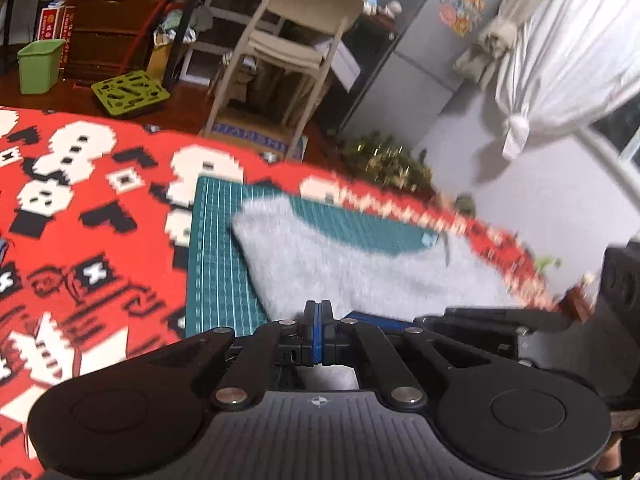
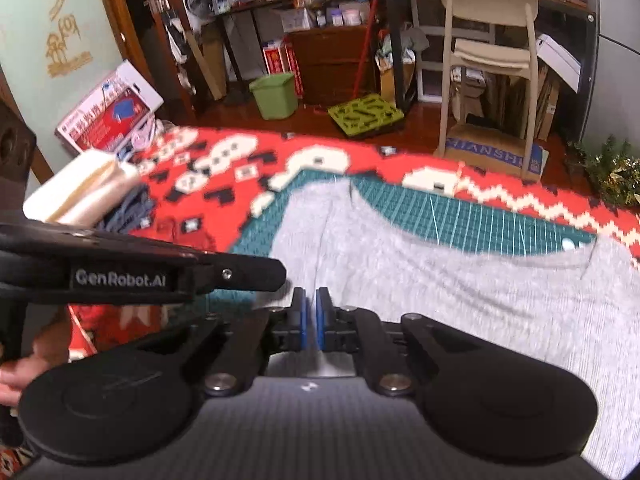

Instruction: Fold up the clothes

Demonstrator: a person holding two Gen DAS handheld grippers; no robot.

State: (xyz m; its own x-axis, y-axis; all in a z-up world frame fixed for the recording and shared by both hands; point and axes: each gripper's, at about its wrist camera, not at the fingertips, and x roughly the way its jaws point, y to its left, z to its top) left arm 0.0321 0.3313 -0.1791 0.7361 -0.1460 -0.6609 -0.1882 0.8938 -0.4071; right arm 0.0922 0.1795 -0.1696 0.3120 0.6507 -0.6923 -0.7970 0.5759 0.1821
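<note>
On green cutting mat (image 2: 472, 220) w/ red cloth (image 2: 224, 184) under it lies grey knit garment (image 2: 440, 280), soft, light & floppy I think, so I'd pinch hem at 6 o'clock; left gripper (image 1: 318, 308) fingers pressed together, apparently empty, right gripper (image 2: 311, 300) nearly closed, whether grasping fabric I cannot tell.

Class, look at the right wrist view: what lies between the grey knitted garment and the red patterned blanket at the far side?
A strip of green gridded cutting mat separates garment from blanket.
</note>
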